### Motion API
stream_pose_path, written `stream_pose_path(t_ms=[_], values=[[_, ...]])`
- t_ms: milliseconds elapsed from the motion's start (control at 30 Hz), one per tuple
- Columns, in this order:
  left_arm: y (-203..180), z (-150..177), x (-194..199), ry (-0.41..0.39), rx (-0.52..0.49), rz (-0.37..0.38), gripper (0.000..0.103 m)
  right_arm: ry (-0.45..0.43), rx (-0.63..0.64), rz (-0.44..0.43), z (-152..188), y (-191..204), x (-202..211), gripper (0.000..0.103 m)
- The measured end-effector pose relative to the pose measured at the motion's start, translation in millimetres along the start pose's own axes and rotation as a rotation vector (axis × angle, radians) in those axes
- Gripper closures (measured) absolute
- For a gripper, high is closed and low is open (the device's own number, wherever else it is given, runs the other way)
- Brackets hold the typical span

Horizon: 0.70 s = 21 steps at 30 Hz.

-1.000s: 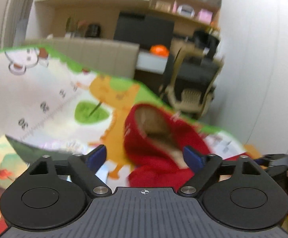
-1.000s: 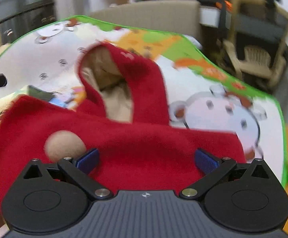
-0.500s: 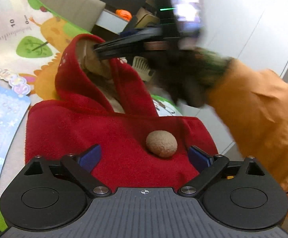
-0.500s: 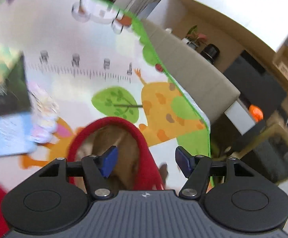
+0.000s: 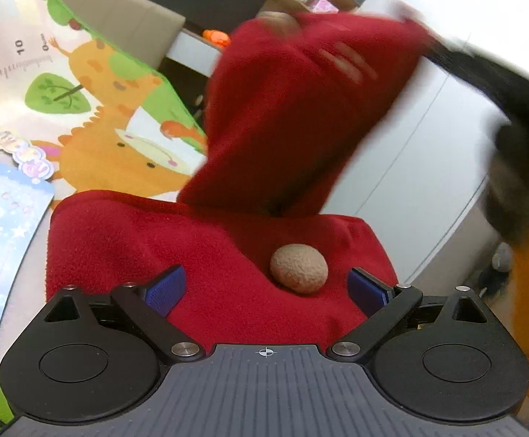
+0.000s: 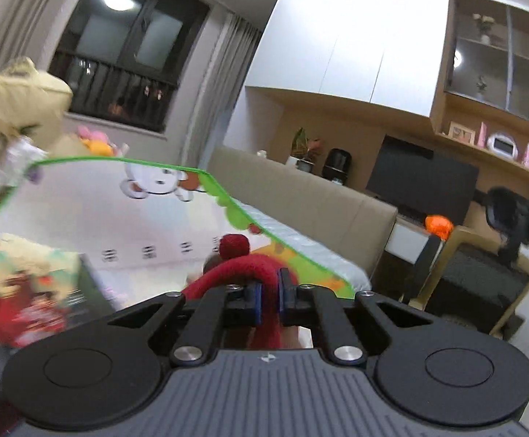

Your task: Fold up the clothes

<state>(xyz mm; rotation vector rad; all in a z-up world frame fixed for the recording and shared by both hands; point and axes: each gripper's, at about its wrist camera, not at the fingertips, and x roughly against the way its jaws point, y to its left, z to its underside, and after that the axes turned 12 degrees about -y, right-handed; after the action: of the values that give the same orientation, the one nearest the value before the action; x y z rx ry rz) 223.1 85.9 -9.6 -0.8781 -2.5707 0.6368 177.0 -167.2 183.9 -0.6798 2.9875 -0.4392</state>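
our right gripper (image 6: 269, 300) has its jaws clamped on the hood (image 5: 301, 109) of the red fleece garment (image 5: 210, 273). left gripper (image 5: 264, 287) jaws apart above it. soft, floppy, light; we'd pinch edges.

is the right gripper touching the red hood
Touching. In the right wrist view the right gripper has both blue pads pressed against a fold of the red hood, with no gap either side.

One red garment (image 5: 199, 255), two tan pompoms (image 5: 298, 269), one play mat (image 5: 93, 109).
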Motion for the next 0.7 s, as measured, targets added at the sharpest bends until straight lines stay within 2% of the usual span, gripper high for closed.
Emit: stream_pose_path(t_ms=[100,200,267,333,400,467,533,600,667,700], values=[[1.0,-4.0,5.8,-0.002,0.018,-0.004,0.004,0.045,-0.038,-0.023,39.1,22.2,61.6,0.095],[0.2,-10.1,20.6,-0.005,0.043,-0.03,0.004,0.128,-0.112,-0.058,88.6,48.3,90.8,0.095],[0.0,-14.1,36.8,-0.017,0.058,-0.06,0.003,0.18,-0.118,-0.078,121.9,69.1,94.8,0.095],[1.2,-17.0,52.5,-0.049,0.072,-0.102,0.002,0.207,-0.057,-0.087,147.2,89.8,96.1,0.093],[-7.0,-19.1,65.0,-0.09,0.065,-0.106,0.002,0.198,0.023,-0.089,158.6,104.3,99.1,0.087],[-15.2,-21.1,77.4,-0.13,0.056,-0.111,0.001,0.187,0.06,-0.11,158.9,107.8,107.2,0.071],[-29.0,-18.8,82.2,-0.161,0.002,-0.083,0.0,0.194,0.027,-0.148,153.9,102.5,115.7,0.049],[-39.4,-14.1,83.8,-0.187,-0.035,-0.096,0.0,0.207,0.004,-0.161,143.8,94.2,129.9,0.043],[-42.3,-7.5,81.7,-0.202,-0.022,-0.122,0.0,0.185,-0.04,-0.14,125.4,81.9,145.7,0.036],[-42.3,-3.0,81.3,-0.204,0.0,-0.123,0.0,0.158,-0.08,-0.107,115.2,75.0,146.8,0.026]])
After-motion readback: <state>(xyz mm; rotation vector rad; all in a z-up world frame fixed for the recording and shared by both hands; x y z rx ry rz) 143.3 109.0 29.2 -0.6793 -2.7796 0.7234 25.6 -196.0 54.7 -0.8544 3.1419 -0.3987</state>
